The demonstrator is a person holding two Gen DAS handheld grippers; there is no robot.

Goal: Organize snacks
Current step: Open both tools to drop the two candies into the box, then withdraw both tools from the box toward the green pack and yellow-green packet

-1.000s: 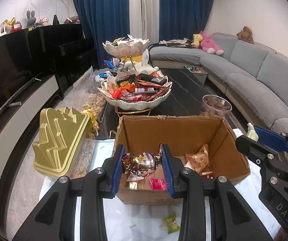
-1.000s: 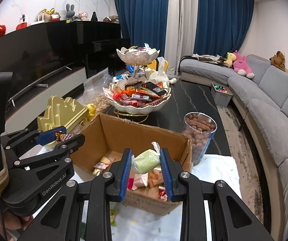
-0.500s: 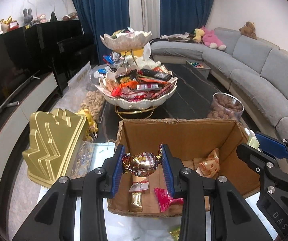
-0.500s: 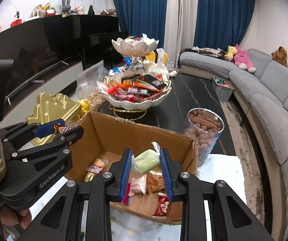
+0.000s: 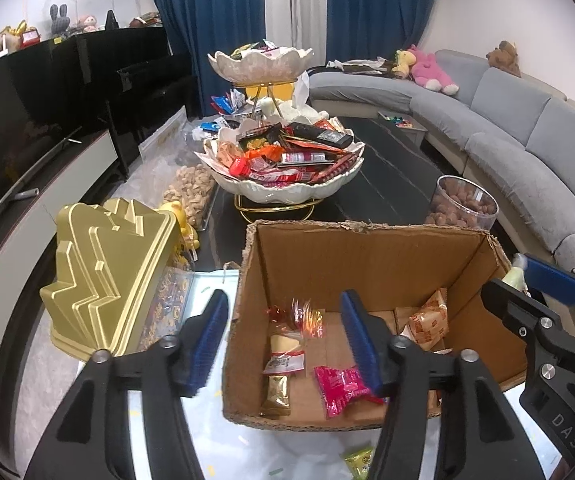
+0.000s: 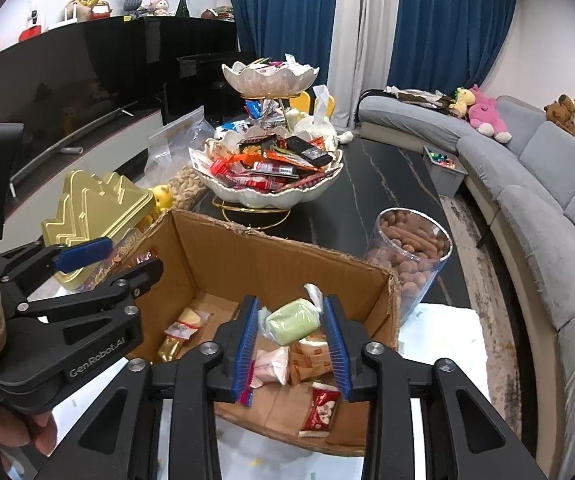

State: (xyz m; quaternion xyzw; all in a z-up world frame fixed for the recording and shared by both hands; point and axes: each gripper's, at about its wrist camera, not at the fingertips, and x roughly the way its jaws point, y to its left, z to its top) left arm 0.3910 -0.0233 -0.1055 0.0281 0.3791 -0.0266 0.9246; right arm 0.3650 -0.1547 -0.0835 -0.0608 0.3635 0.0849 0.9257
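Left gripper [image 5: 283, 340] is spreading its jaws over the cardboard box [image 5: 367, 252], nothing pinched, and a foil candy [image 5: 301, 318] shows blurred between them above the box floor. Right gripper [image 6: 291, 344] is easing apart too, with a green sweet [image 6: 293, 324] between its pads over the box.

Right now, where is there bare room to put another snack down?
Bare cardboard floor shows in the cardboard box between the pink packet and the orange packet. The dark tabletop right of the tiered snack bowl is bare too. That bowl is crowded.
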